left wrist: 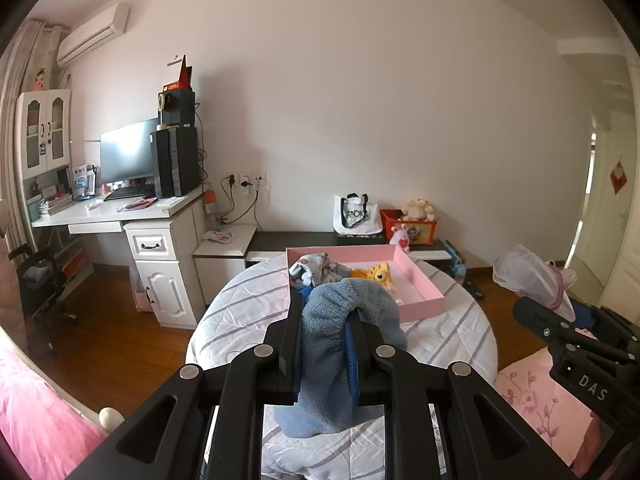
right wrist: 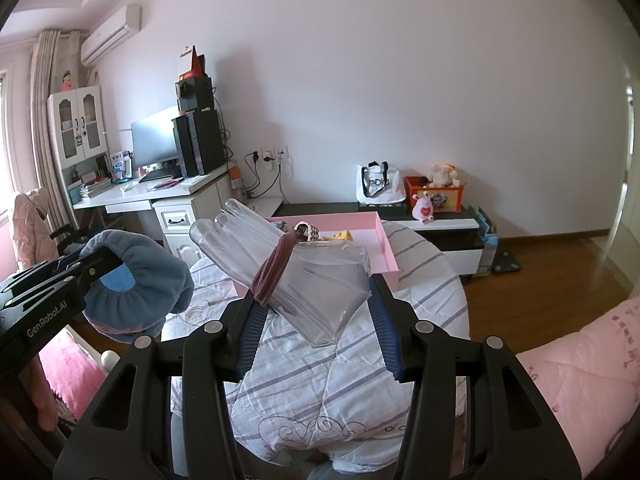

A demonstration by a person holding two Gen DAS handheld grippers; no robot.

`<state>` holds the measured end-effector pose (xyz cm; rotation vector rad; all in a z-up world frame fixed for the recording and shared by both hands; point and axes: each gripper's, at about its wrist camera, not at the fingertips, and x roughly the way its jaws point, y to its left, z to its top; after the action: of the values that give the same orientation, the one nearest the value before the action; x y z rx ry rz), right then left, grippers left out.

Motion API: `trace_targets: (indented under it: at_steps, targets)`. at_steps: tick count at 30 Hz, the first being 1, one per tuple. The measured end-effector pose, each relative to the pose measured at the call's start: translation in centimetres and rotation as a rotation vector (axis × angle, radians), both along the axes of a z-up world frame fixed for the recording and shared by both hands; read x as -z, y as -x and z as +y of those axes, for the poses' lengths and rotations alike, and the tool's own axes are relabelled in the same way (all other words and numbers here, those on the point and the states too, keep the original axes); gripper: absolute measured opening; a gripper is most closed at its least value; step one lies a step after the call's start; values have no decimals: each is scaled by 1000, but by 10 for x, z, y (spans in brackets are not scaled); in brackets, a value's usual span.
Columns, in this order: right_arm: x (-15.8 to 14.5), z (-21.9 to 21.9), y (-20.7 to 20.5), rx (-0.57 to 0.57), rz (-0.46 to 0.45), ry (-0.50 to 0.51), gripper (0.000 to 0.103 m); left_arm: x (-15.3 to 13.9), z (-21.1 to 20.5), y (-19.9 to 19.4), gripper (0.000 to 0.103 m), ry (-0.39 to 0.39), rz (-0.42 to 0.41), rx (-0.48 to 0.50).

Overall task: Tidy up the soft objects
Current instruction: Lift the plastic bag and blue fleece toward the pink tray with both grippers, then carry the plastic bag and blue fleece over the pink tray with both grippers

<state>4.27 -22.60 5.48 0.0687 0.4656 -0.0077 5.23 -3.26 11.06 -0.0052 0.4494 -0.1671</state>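
Grippers hover over a striped white quilt [right wrist: 320, 380]: the left gripper [left wrist: 326, 344] clamps a fluffy blue fleece cloth [left wrist: 344, 320]; the right gripper [right wrist: 316, 308], partly open, apparently pinches a clear plastic pouch [right wrist: 320, 280], before a shallow pink tray [left wrist: 420, 280].

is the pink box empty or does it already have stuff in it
Not empty. The pink box on the bed holds a yellow plush toy and a bundle of patterned cloth; its right part is bare.

"GenRobot.AI" on the left claw [right wrist: 103, 261], "DAS" on the right claw [left wrist: 532, 316]
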Motion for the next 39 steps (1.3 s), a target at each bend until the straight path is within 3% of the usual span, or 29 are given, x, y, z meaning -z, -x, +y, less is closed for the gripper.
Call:
trace_targets:
  at_steps: [16,26,39]
  targets:
    - [-4,-3,-4,9,12,-3,47,0,-1,-18,14,1,29,0]
    - [10,-10,-23,10,51,-10,47,10,0,-38,14,-2,65,2]
    - [43,-20,-69,14,157,-33,47,29,-11,-102,14,-21,149,24]
